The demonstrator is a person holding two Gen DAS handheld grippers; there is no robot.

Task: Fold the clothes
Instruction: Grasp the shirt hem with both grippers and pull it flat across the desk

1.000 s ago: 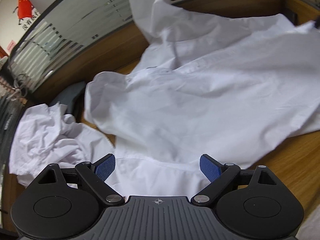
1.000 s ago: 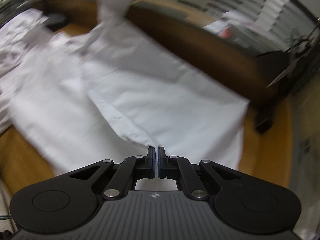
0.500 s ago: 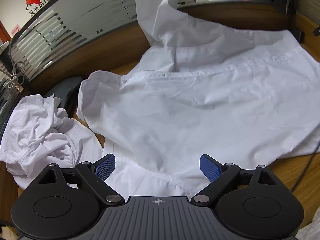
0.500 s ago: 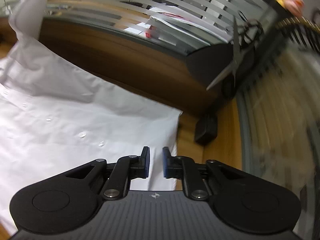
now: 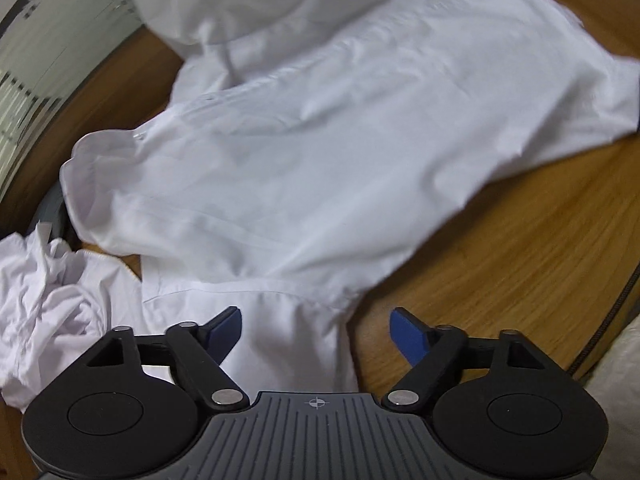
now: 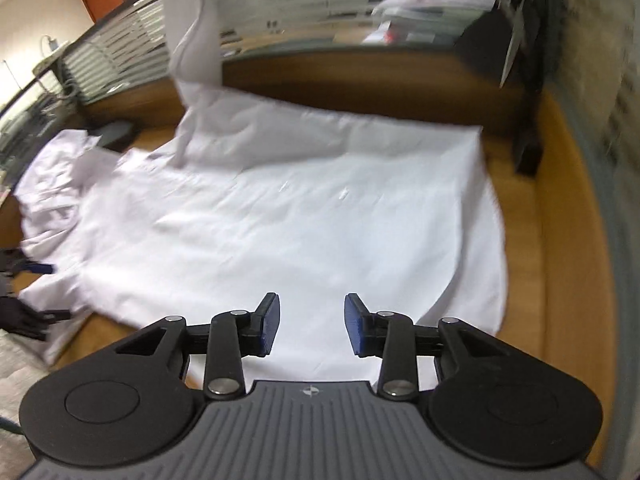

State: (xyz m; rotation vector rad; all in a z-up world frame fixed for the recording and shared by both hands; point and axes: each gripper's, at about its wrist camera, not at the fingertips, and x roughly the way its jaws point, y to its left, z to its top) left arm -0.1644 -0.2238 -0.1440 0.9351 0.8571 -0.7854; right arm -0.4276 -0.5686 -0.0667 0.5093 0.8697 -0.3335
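Note:
A white button shirt [image 5: 340, 128] lies spread on the wooden table [image 5: 520, 248]; it also shows in the right wrist view [image 6: 300, 220]. One part of it [image 6: 192, 36] hangs up over the glass partition at the back. My left gripper [image 5: 316, 330] is open and empty, just above the shirt's near edge. My right gripper [image 6: 308, 322] is open and empty, above the shirt's near side.
A crumpled white garment [image 5: 44, 304] lies at the left, also seen in the right wrist view [image 6: 52, 168]. A wooden ledge with glass partition [image 6: 360, 72] bounds the table's far side. A dark object [image 6: 528, 152] stands at the back right. A cable [image 5: 608, 316] runs at the right.
My right gripper let go of the shirt's edge, opened and swung back to face the shirt. The shirt has settled flatter on the table. My left gripper stayed open and shifted slightly.

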